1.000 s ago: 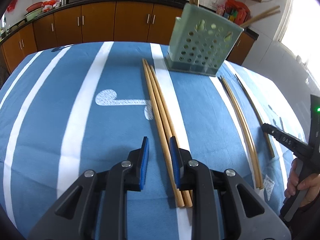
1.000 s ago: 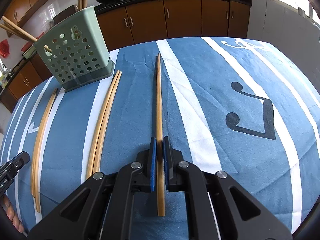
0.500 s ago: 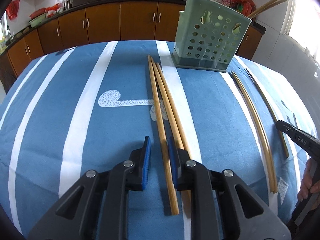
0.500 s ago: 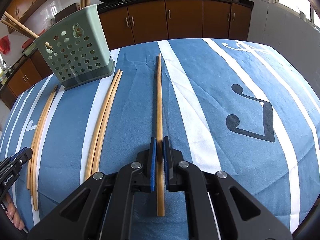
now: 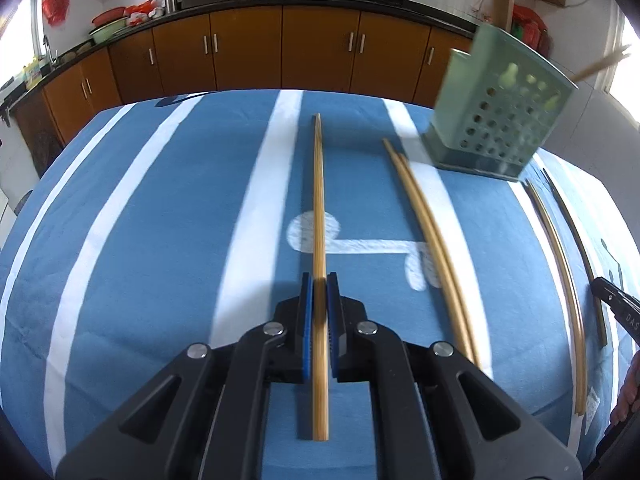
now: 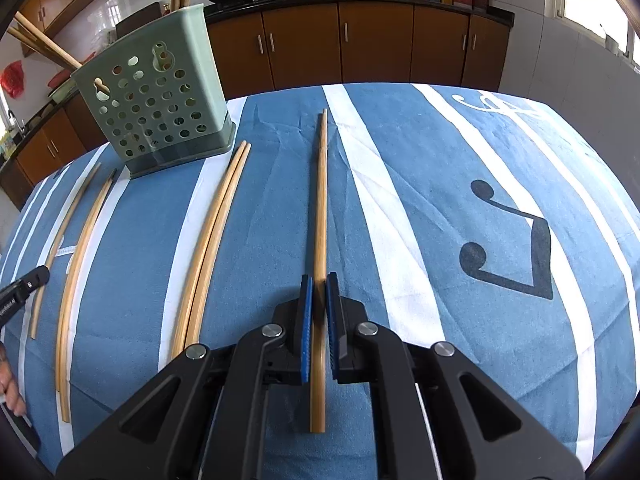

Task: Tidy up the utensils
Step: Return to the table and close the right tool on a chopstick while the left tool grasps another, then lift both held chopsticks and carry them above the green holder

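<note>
Since earlier, left tongs (image 5: 319, 280) have closed onto a chopstick (image 5: 319, 208); right tongs (image 6: 319, 280) pinch another chopstick (image 6: 321, 200).

left wrist: close over bench (image 5: 160, 240), facing green holder (image 5: 500, 120) at far right
right wrist: same, holder (image 6: 156, 108) far left
shared: holder, cabinets (image 5: 320, 52)

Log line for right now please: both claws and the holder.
left claw: shut on chopstick | right claw: shut on another chopstick | green holder: upright on cloth, chopsticks inside
</note>
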Action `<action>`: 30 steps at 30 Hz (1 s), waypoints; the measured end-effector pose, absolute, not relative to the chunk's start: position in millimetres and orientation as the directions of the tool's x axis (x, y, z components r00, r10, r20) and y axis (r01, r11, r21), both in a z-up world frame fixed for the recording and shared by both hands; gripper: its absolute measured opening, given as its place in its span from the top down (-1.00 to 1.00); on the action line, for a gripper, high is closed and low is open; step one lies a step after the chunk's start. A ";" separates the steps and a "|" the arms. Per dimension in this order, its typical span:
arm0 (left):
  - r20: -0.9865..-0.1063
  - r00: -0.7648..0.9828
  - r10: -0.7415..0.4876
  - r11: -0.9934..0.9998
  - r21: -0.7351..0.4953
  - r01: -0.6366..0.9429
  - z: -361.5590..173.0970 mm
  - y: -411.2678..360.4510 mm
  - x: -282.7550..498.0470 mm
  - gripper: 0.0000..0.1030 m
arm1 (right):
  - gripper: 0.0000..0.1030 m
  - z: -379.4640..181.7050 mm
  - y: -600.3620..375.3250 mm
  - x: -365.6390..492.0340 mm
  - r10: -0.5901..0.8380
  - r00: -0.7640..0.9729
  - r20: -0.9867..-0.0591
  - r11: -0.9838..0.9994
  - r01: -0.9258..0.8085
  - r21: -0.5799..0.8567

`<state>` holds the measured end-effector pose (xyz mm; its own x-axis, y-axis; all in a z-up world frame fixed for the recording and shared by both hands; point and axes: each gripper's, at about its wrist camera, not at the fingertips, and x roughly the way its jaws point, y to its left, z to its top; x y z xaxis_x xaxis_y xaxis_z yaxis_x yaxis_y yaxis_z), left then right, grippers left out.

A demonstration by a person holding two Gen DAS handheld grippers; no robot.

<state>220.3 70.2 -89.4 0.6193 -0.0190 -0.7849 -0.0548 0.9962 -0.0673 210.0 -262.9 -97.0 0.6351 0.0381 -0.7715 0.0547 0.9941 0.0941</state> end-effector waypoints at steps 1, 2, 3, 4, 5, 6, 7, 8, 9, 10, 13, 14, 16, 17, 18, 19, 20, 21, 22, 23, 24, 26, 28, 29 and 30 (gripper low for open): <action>-0.785 0.620 -0.023 0.996 -0.072 -0.055 -89.3 74.1 221.1 0.84 | 0.85 -97.0 -262.7 211.4 0.036 0.636 -0.771 0.994 0.054 0.091; -0.784 0.620 -0.026 0.996 -0.075 -0.053 -89.3 76.5 221.6 0.84 | 0.85 -97.0 -262.8 212.8 0.036 0.640 -0.768 0.994 0.052 0.091; -0.782 0.622 -0.031 0.996 -0.079 -0.050 -89.4 77.9 221.8 0.84 | 0.85 -97.1 -263.2 213.7 0.035 0.641 -0.767 0.995 0.053 0.090; -0.779 0.626 -0.033 0.996 -0.078 -0.044 -89.7 78.4 221.4 0.84 | 0.85 -97.3 -263.8 215.1 0.030 0.643 -0.765 0.995 0.054 0.085; -0.778 0.628 -0.031 0.997 -0.073 -0.041 -90.0 77.5 220.6 0.83 | 0.85 -97.5 -264.8 216.4 0.025 0.645 -0.764 0.995 0.055 0.079; -0.776 0.630 -0.029 0.997 -0.068 -0.038 -90.1 76.9 220.3 0.82 | 0.85 -97.7 -265.3 217.1 0.020 0.647 -0.762 0.996 0.057 0.075; -0.776 0.630 -0.030 0.997 -0.069 -0.038 -89.9 77.2 219.8 0.82 | 0.85 -97.8 -265.9 217.4 0.018 0.648 -0.761 0.996 0.058 0.073; -0.776 0.630 -0.033 0.996 -0.074 -0.039 -89.8 77.9 219.8 0.82 | 0.85 -98.1 -266.3 217.4 0.016 0.651 -0.759 0.996 0.060 0.072; -0.775 0.631 -0.037 0.996 -0.080 -0.040 -89.7 78.2 219.3 0.82 | 0.85 -98.5 -266.1 216.8 0.014 0.656 -0.755 0.996 0.059 0.070; -0.775 0.631 -0.043 0.995 -0.088 -0.041 -89.6 79.5 219.3 0.82 | 0.85 -98.7 -265.6 216.2 0.010 0.659 -0.752 0.996 0.059 0.065; -0.774 0.631 -0.047 0.995 -0.094 -0.041 -90.0 79.8 219.2 0.82 | 0.85 -98.9 -266.9 216.3 0.015 0.659 -0.752 0.995 0.061 0.074; -0.775 0.631 -0.047 0.995 -0.093 -0.041 -90.1 79.5 219.2 0.82 | 0.85 -99.0 -267.5 216.3 0.018 0.659 -0.752 0.995 0.061 0.078; -0.775 0.631 -0.046 0.995 -0.092 -0.041 -90.2 79.5 218.8 0.82 | 0.85 -99.2 -268.0 216.4 0.021 0.660 -0.751 0.995 0.061 0.081; -0.775 0.631 -0.046 0.995 -0.092 -0.041 -90.3 79.4 218.7 0.81 | 0.85 -99.2 -268.2 216.5 0.021 0.660 -0.751 0.995 0.061 0.082; -0.775 0.631 -0.046 0.995 -0.092 -0.041 -90.2 79.2 218.7 0.81 | 0.85 -99.2 -268.1 216.4 0.021 0.660 -0.751 0.995 0.061 0.082; -0.775 0.631 -0.047 0.995 -0.094 -0.041 -90.2 79.3 218.6 0.81 | 0.85 -99.3 -268.5 216.5 0.023 0.660 -0.751 0.995 0.061 0.084; -0.774 0.631 -0.048 0.995 -0.094 -0.041 -90.1 79.2 218.7 0.81 | 0.85 -99.3 -268.3 216.6 0.024 0.660 -0.751 0.994 0.061 0.085; -0.774 0.631 -0.049 0.995 -0.095 -0.041 -90.1 79.5 218.7 0.81 | 0.85 -99.5 -268.6 216.3 0.026 0.660 -0.751 0.994 0.061 0.088; -0.774 0.631 -0.049 0.995 -0.096 -0.041 -90.2 79.6 218.8 0.81 | 0.84 -99.5 -268.9 216.4 0.027 0.660 -0.751 0.994 0.061 0.090; -0.774 0.631 -0.049 0.995 -0.096 -0.041 -90.2 79.7 218.9 0.81 | 0.84 -99.8 -269.0 216.0 0.028 0.660 -0.751 0.994 0.061 0.091; -0.774 0.631 -0.050 0.994 -0.097 -0.040 -90.3 79.8 218.9 0.81 | 0.84 -99.8 -268.7 216.0 0.028 0.660 -0.751 0.994 0.061 0.091; -0.774 0.631 -0.051 0.994 -0.098 -0.040 -90.3 79.9 218.8 0.81 | 0.84 -99.8 -268.6 215.5 0.029 0.660 -0.750 0.994 0.061 0.092; -0.774 0.631 -0.050 0.994 -0.097 -0.040 -90.3 79.9 218.8 0.81 | 0.84 -99.8 -268.5 215.5 0.029 0.660 -0.750 0.994 0.061 0.092; -0.774 0.631 -0.050 0.995 -0.097 -0.040 -90.3 79.8 218.8 0.81 | 0.84 -99.8 -268.5 215.3 0.029 0.660 -0.750 0.994 0.061 0.092; -0.775 0.631 -0.049 0.995 -0.095 -0.040 -90.3 79.7 218.7 0.81 | 0.84 -99.8 -268.5 215.2 0.029 0.660 -0.750 0.994 0.061 0.092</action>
